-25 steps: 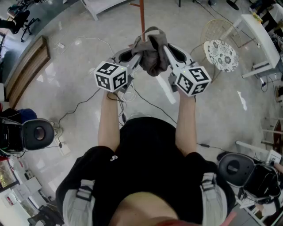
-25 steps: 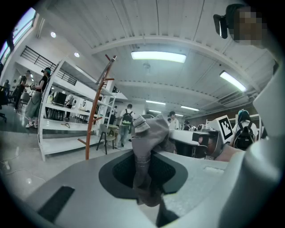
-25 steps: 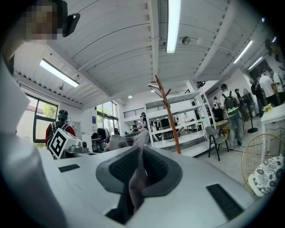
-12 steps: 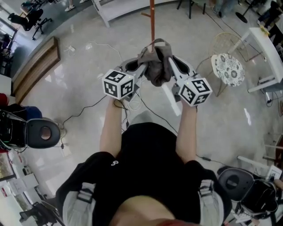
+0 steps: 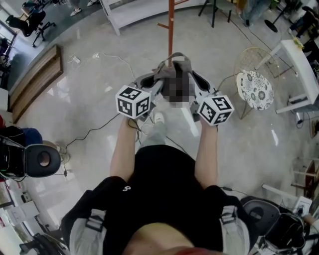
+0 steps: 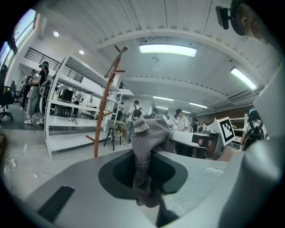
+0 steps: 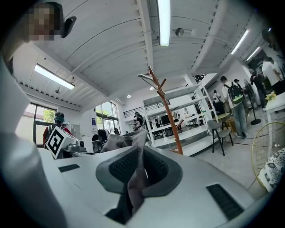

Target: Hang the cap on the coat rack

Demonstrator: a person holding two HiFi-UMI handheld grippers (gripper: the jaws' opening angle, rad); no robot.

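Note:
Both grippers hold a grey cap up between them, in front of the person's chest. My left gripper is shut on its left side; in the left gripper view the grey fabric sticks up from between the jaws of that gripper. My right gripper is shut on the cap's right side, and a fold of the fabric is pinched in its jaws. The brown wooden coat rack stands just beyond the cap. Its pole and pegs rise ahead in both gripper views.
A wire chair with a patterned cushion and a white table stand at the right. A wooden platform lies at the left, with cables on the floor. White shelving stands behind the rack, and people stand in the background.
The person has stepped toward the rack, so more of its pole shows above the cap. Both grippers have kept their hold on the cap.

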